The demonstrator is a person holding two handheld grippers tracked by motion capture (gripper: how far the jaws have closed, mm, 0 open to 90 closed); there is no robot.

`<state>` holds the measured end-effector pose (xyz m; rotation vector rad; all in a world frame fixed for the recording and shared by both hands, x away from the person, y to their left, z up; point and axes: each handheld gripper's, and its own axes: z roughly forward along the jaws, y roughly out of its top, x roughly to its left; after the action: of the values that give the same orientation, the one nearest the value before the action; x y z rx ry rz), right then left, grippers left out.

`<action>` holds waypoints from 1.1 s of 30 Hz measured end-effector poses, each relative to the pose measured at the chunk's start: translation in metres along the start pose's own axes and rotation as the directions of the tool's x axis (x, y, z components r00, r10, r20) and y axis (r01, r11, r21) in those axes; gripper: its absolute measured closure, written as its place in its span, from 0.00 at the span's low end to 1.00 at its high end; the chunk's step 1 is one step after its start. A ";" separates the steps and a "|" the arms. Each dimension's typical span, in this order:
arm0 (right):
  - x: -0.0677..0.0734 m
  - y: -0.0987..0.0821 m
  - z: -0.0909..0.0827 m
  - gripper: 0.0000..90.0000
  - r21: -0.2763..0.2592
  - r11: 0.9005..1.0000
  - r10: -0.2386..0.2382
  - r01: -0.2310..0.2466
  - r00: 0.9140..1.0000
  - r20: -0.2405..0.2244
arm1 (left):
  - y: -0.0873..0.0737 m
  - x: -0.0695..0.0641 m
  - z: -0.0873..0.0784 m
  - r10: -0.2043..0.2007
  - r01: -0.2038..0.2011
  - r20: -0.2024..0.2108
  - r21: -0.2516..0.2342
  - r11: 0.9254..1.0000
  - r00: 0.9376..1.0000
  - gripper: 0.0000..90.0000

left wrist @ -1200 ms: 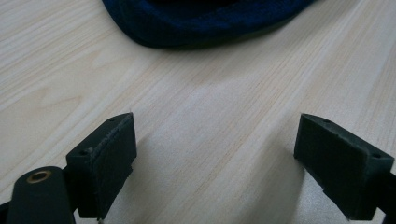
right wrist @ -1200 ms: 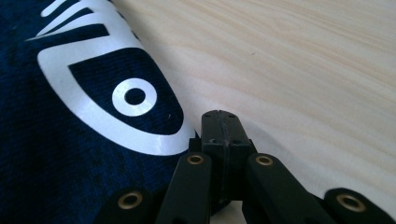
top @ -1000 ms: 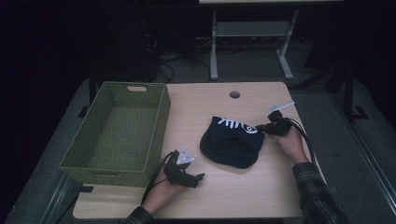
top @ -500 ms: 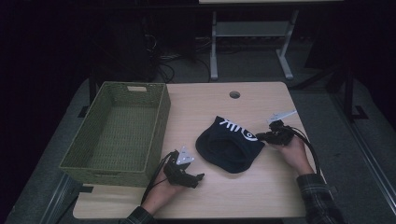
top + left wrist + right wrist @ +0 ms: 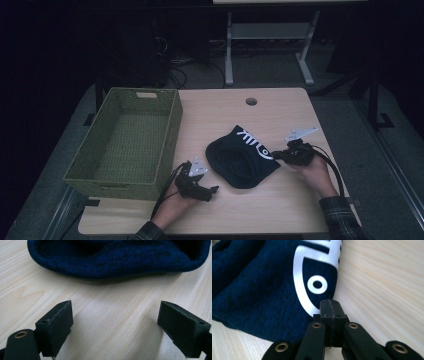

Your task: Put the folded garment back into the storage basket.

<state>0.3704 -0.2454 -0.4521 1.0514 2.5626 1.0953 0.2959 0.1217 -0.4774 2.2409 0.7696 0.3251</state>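
A dark blue knit beanie with a white fish-skeleton print lies in the middle of the light wooden table. At its right corner my right gripper is shut, its pads pinched together on the beanie's printed edge. My left gripper rests on the table just left of and below the beanie, held by a hand. Its jaws stand wide open with bare wood between them, and the beanie's ribbed brim lies a short way ahead.
A green woven basket stands empty on the table's left side, close to the left hand. A round cable hole sits near the far edge. Beyond the table are a metal stand's legs and floor cables.
The right gripper has moved toward the near edge, and the beanie's right corner has come with it, stretching the beanie. The left gripper has stayed put.
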 end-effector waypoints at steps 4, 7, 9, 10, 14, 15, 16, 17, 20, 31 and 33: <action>0.001 -0.001 -0.009 1.00 -0.029 0.999 0.023 -0.023 1.000 0.021 | 0.000 0.000 0.000 0.000 0.000 0.000 0.000 1.000 1.000 0.13; 0.004 -0.007 -0.019 0.94 -0.056 0.998 0.024 -0.022 0.998 0.050 | 0.000 0.000 0.000 0.001 -0.001 0.001 0.000 1.000 1.000 0.13; 0.004 -0.012 -0.024 0.89 -0.049 0.998 0.039 -0.036 0.998 0.056 | 0.000 0.000 0.000 0.002 -0.002 0.001 0.001 1.000 1.000 0.13; 0.004 -0.015 -0.027 0.87 -0.058 0.998 0.042 -0.038 0.997 0.064 | 0.000 0.000 0.000 0.002 -0.002 0.001 0.000 1.000 1.000 0.13; 0.005 -0.028 -0.036 0.77 -0.068 0.995 0.077 -0.072 0.994 0.080 | 0.000 0.000 0.000 0.001 -0.001 0.000 -0.003 1.000 1.000 0.13; 0.006 -0.032 -0.039 0.74 -0.083 0.994 0.084 -0.077 0.993 0.086 | 0.000 0.000 0.000 0.002 -0.002 0.000 -0.003 1.000 1.000 0.13; 0.007 -0.035 -0.041 0.70 -0.082 0.993 0.092 -0.085 0.992 0.092 | 0.000 0.000 0.000 0.002 -0.002 0.001 -0.003 1.000 1.000 0.13; 0.008 -0.038 -0.042 0.67 -0.077 0.993 0.096 -0.089 0.990 0.100 | 0.000 0.000 0.000 0.003 -0.003 0.003 -0.004 1.000 1.000 0.13; 0.012 -0.048 -0.047 0.59 -0.077 0.993 0.100 -0.091 0.988 0.120 | 0.000 0.001 0.000 0.006 -0.006 0.005 0.001 1.000 1.000 0.13; 0.027 -0.079 -0.057 0.29 -0.105 0.989 0.120 -0.105 0.981 0.155 | 0.000 0.001 0.000 0.006 -0.006 0.007 0.000 1.000 1.000 0.13; 0.028 -0.083 -0.057 0.24 -0.108 0.988 0.122 -0.105 0.979 0.164 | 0.000 0.001 0.000 0.003 -0.003 0.007 -0.002 1.000 1.000 0.13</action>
<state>0.2818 -0.2993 -0.4651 1.2235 2.3161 1.0947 0.2961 0.1225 -0.4774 2.2398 0.7622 0.3187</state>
